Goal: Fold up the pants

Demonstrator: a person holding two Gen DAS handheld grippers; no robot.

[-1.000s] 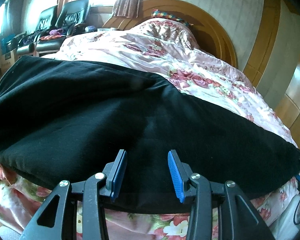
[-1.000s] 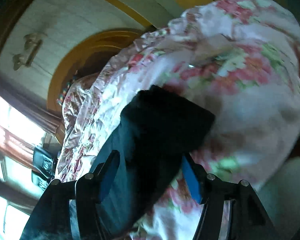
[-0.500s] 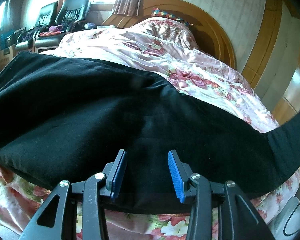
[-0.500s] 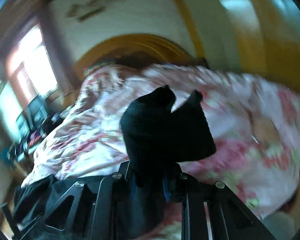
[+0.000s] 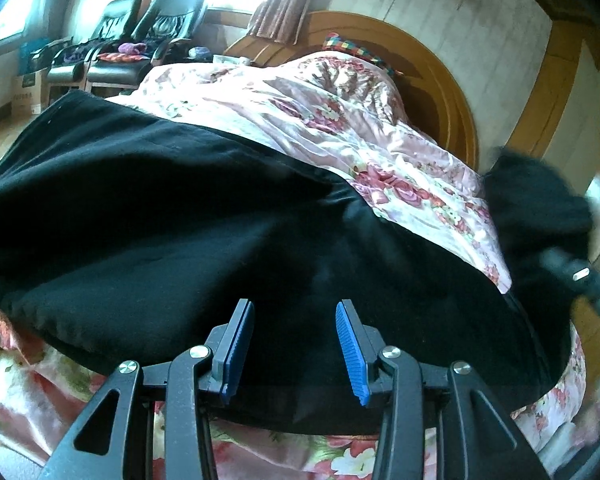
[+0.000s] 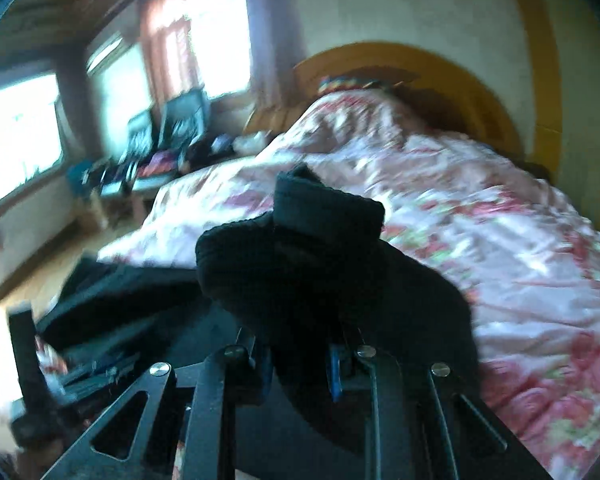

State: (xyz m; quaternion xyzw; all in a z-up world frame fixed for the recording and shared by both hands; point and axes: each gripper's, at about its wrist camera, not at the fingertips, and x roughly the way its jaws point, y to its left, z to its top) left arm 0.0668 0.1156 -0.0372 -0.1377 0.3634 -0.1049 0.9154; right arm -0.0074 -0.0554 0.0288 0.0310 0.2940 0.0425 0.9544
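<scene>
Black pants point(image 5: 180, 220) lie spread across the foot of the bed. My left gripper point(image 5: 294, 308) hovers over their near edge, blue pads point(image 5: 350, 356) apart and bare, nothing pinched between them. My right gripper point(image 6: 298, 344) is shut on the pants' bunched leg end point(image 6: 300, 240), which sticks up out of the jaws above the quilt. In the left wrist view that raised end point(image 5: 536, 208) hangs at the right, with the blurred right gripper point(image 5: 580, 276) under it. The rest of the pants point(image 6: 140, 292) trails down to the left.
A pink floral quilt point(image 5: 340, 120) covers the bed, with a curved wooden headboard point(image 5: 432, 80) behind. Black armchairs point(image 5: 152, 32) holding clothes stand by the window at the back left. A cardboard box point(image 5: 26, 92) sits on the wood floor.
My right gripper shut on the pants' leg end, rolled upright and carried it up and leftward over the bed. The pants' right end left the quilt. My left gripper stayed put.
</scene>
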